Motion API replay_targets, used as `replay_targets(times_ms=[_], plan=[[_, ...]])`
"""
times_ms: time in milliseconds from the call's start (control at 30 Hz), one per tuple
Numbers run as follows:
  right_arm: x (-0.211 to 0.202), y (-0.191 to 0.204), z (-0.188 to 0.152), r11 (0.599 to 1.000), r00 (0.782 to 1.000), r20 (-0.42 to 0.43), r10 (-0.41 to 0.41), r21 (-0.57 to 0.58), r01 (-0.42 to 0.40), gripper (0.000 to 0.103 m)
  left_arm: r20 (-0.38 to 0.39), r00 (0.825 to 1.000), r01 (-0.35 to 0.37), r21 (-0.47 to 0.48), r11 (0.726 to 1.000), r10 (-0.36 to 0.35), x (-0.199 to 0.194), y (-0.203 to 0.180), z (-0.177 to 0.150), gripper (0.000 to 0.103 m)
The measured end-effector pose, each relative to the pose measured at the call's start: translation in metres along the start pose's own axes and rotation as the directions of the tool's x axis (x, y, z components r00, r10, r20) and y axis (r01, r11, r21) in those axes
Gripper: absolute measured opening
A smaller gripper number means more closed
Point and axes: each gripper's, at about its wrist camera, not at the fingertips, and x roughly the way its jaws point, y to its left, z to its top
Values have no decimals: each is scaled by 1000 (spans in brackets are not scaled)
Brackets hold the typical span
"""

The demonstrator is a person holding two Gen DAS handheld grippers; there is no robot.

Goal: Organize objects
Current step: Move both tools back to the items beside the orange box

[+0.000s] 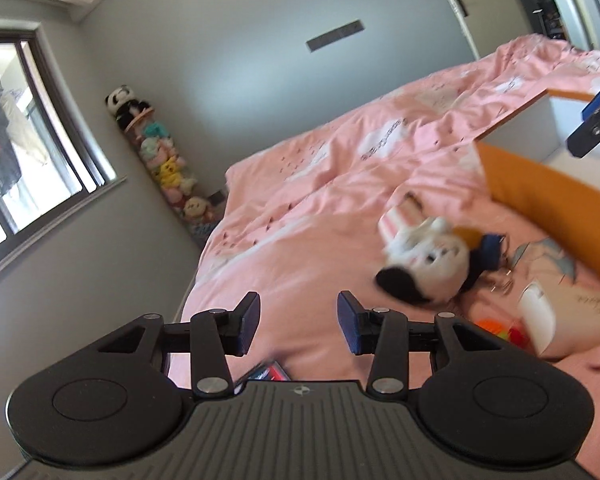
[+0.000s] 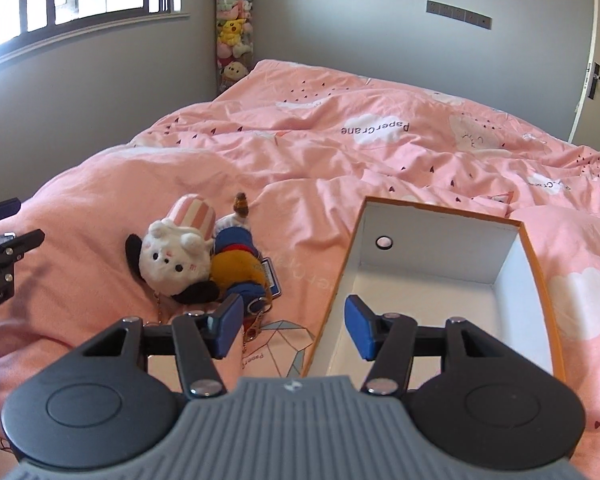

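Plush toys (image 2: 180,256) lying together on pink duvet (image 2: 300,152), just left of orange box (image 2: 540,264). Left gripper (image 1: 299,322) parted, holding nothing. Right gripper (image 2: 296,326) parted, empty, straddling box wall.

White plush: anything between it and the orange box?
Nothing blocks it. The white plush lies on the pink duvet; the yellow and blue plush sits boxward, but the orange box is open-topped.

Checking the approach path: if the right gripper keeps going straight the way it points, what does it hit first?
Likely the near left wall of the box, which runs between the open jaws of the right gripper; depth is unclear.
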Motion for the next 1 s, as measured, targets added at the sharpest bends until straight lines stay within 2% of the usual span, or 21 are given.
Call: replay_targets(times_ms=[133, 267, 300, 400, 467, 567, 700, 767, 933, 1000], plan=[[11, 8, -1, 1000, 999, -34, 10, -14, -11, 59, -38, 999, -23, -5, 1000, 23, 11, 5, -9, 50], [19, 14, -1, 999, 998, -62, 21, -27, -23, 59, 27, 995, -95, -29, 995, 96, 11, 19, -4, 56], [22, 16, -2, 999, 997, -75, 29, -33, -32, 59, 30, 995, -89, -43, 995, 91, 10, 23, 1, 56], [30, 25, -5, 994, 990, -121, 73, -68, -81, 60, 21, 1000, -13, -105, 994, 15, 11, 31, 13, 57], [36, 33, -8, 987, 981, -159, 111, -102, -128, 60, 10, 1000, 30, -114, 993, -29, 13, 29, 17, 58], [44, 46, -15, 962, 955, -237, 180, -160, -221, 60, 3, 998, 65, -118, 991, -65, 13, 24, 21, 58], [55, 59, -26, 928, 916, -329, 228, -211, -307, 62, -25, 990, 132, -115, 985, -135, 14, 13, 24, 59], [61, 62, -31, 919, 902, -361, 235, -221, -328, 70, -37, 986, 156, -101, 983, -161, 14, 7, 25, 60], [73, 66, -39, 906, 875, -417, 245, -223, -360, 70, -86, 973, 204, -101, 974, -213, 20, -1, 25, 60], [75, 68, -40, 906, 874, -423, 240, -227, -358, 71, -105, 969, 216, -93, 972, -225, 22, -5, 25, 60]])
